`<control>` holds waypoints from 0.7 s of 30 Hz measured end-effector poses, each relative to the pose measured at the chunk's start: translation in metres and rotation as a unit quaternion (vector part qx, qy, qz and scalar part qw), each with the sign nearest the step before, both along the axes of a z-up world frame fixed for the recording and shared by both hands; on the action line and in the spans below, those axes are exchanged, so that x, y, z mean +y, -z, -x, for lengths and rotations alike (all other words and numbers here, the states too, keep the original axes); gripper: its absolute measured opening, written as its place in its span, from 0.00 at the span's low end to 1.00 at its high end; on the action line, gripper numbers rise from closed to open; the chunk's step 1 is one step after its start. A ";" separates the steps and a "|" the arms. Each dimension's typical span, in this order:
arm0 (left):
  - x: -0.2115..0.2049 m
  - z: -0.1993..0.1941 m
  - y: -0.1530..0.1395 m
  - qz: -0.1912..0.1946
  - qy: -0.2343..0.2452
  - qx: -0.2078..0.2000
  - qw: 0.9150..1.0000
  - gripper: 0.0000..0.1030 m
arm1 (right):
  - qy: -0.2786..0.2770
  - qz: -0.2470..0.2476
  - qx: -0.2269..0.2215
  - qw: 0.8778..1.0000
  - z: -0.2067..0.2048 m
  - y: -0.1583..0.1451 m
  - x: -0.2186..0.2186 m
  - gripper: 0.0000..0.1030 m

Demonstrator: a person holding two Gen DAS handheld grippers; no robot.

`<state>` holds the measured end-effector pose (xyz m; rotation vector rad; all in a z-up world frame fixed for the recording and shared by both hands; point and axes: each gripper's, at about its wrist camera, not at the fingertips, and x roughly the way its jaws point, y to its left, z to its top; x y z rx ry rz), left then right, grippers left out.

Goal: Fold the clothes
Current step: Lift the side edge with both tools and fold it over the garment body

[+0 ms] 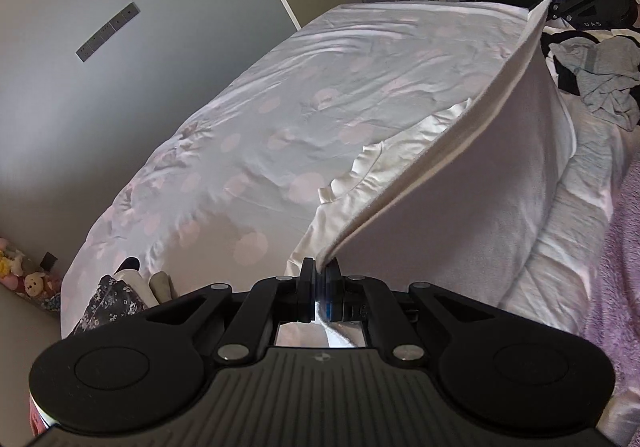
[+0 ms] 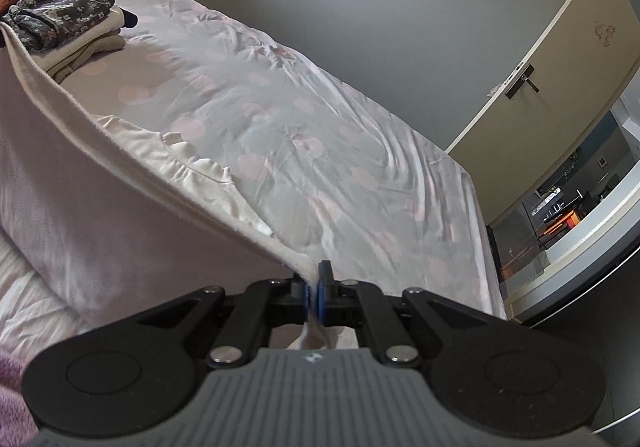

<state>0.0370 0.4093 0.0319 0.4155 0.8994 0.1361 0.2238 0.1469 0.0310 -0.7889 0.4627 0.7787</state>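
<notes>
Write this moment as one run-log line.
step: folding | left gripper: shut on white garment | right gripper: shut on white garment | hem: stretched between both, above bed

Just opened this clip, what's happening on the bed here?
A person is folding laundry with two handheld grippers. The left gripper and right gripper are each shut on a corner of a white fleecy garment, holding its edge taut and raised above the polka-dot bedsheet, while the rest lies on the bed. A stack of folded clothes sits on one side; a heap of unfolded grey and black clothes waits on the other.
</notes>
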 end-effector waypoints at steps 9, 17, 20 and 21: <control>0.073 -0.111 0.068 0.032 -0.011 0.058 0.998 0.02 | 0.008 0.023 0.064 0.998 -0.109 0.059 0.087 0.05; 0.134 -0.172 0.153 0.097 -0.053 0.096 0.989 0.02 | 0.025 0.044 0.137 0.989 -0.181 0.155 0.145 0.05; 0.146 -0.181 0.177 0.110 -0.057 0.109 0.986 0.02 | 0.026 0.040 0.162 0.986 -0.196 0.181 0.153 0.05; 0.148 -0.182 0.182 0.113 -0.056 0.112 0.986 0.03 | 0.025 0.037 0.168 0.985 -0.199 0.188 0.154 0.05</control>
